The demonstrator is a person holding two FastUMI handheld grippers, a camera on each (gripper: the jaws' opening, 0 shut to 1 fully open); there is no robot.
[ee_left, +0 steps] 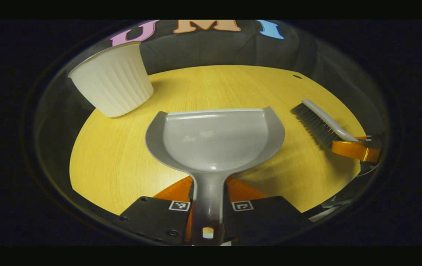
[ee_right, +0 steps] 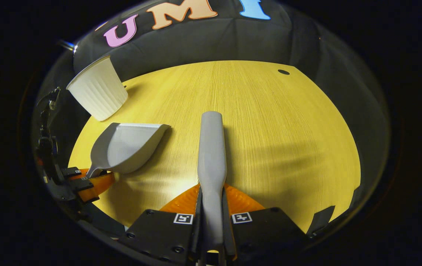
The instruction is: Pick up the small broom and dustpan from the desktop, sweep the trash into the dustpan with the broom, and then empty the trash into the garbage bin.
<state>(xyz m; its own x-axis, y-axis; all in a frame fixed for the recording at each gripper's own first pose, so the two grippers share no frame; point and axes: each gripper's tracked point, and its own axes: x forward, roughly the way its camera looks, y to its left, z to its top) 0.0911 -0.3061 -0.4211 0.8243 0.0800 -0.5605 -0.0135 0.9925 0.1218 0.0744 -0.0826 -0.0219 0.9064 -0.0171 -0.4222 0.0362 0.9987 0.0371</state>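
Grey dustpan (ee_left: 214, 138), pale scoop inside

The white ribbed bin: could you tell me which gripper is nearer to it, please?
Left. The left gripper holds the dustpan just short of the bin; the right gripper, gripping the broom, sits farther off.

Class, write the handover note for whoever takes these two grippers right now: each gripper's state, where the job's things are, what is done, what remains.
Left gripper: shut on the dustpan handle, pan facing forward over the desktop.
Right gripper: shut on the broom handle, bristles pointing down.
Garbage bin: white, ribbed, at the far left of the desktop, beyond the dustpan.
Done: both tools picked up.
Left: sweeping and emptying into the bin. No trash can be seen on the wood or in the pan, so look for it first.
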